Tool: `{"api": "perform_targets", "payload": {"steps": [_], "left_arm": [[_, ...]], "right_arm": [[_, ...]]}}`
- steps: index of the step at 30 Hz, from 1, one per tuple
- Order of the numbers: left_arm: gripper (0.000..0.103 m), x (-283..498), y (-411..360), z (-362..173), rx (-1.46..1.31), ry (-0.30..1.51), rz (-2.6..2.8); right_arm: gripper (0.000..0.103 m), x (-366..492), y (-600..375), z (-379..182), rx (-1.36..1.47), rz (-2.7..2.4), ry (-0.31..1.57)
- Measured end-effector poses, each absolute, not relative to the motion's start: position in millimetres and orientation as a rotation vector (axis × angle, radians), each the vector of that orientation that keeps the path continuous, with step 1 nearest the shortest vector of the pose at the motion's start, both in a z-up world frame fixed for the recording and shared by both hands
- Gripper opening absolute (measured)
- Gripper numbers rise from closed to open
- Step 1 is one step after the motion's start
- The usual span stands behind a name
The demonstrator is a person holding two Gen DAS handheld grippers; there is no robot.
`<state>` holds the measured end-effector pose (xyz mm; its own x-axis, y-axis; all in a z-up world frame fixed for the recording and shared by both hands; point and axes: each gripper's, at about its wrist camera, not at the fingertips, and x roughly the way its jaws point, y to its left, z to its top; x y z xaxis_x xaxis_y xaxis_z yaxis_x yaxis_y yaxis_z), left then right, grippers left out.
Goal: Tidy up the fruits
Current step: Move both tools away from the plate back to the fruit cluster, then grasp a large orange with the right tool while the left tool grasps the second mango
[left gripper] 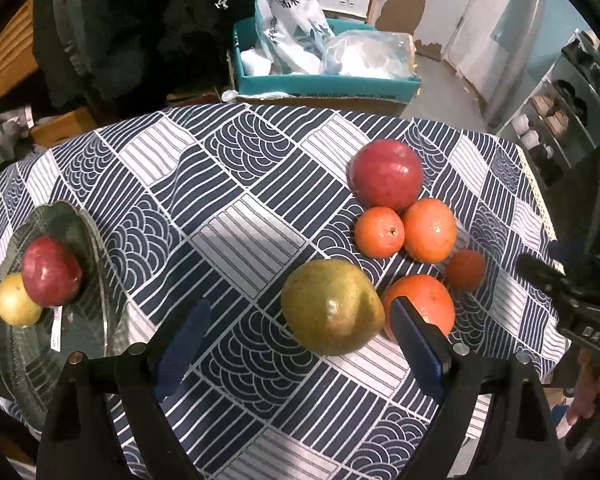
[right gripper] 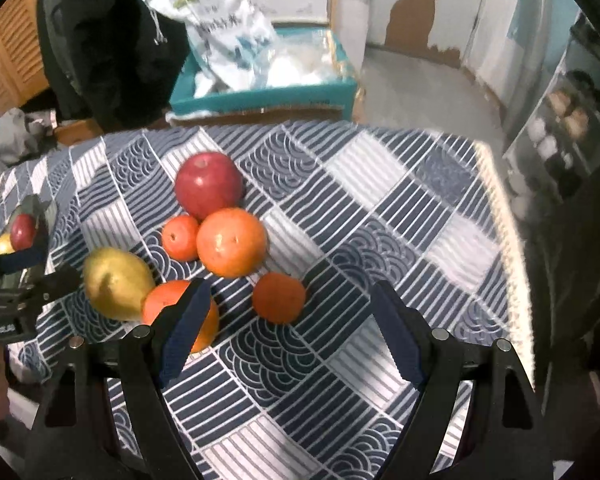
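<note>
My left gripper (left gripper: 299,303) is open and points down at a green-yellow pear (left gripper: 332,306), which sits between its blue pads without being pressed. Next to the pear lie a red apple (left gripper: 386,174) and several oranges, one orange (left gripper: 424,304) partly behind the right finger. A glass plate (left gripper: 84,236) at the left holds a red apple (left gripper: 52,278) and a yellow fruit (left gripper: 16,300). My right gripper (right gripper: 291,286) is open over a small orange (right gripper: 278,298), which lies between its fingers untouched. The pear (right gripper: 116,284) is at its left.
The patterned tablecloth (right gripper: 380,220) ends in a pale edge (right gripper: 508,220) at the right. Beyond the far edge stands a teal box (left gripper: 324,84) with white bags. A dark jacket hangs at the back left. A shoe rack (left gripper: 560,112) is at the right.
</note>
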<state>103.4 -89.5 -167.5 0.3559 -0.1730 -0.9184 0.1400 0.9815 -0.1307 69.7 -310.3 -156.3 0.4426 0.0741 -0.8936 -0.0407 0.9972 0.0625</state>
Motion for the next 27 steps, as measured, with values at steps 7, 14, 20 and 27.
{"api": "perform_targets", "payload": {"steps": [7, 14, 20, 27], "left_arm": [[0.092, 112, -93, -187, -0.039, 1.235, -0.204], [0.092, 113, -98, -199, -0.05, 1.257, -0.225], [0.092, 116, -105, -208, -0.042, 1.275, -0.242], [0.091, 117, -109, -223, -0.065, 1.307, -0.273]], "right_arm": [[0.082, 89, -305, -198, 0.033, 0.077, 1.182], [0.078, 92, -304, -225, 0.045, 0.058, 1.238], [0.07, 94, -308, -240, 0.075, 0.065, 1.278], [0.049, 93, -309, -250, 0.101, 0.093, 1.278]]}}
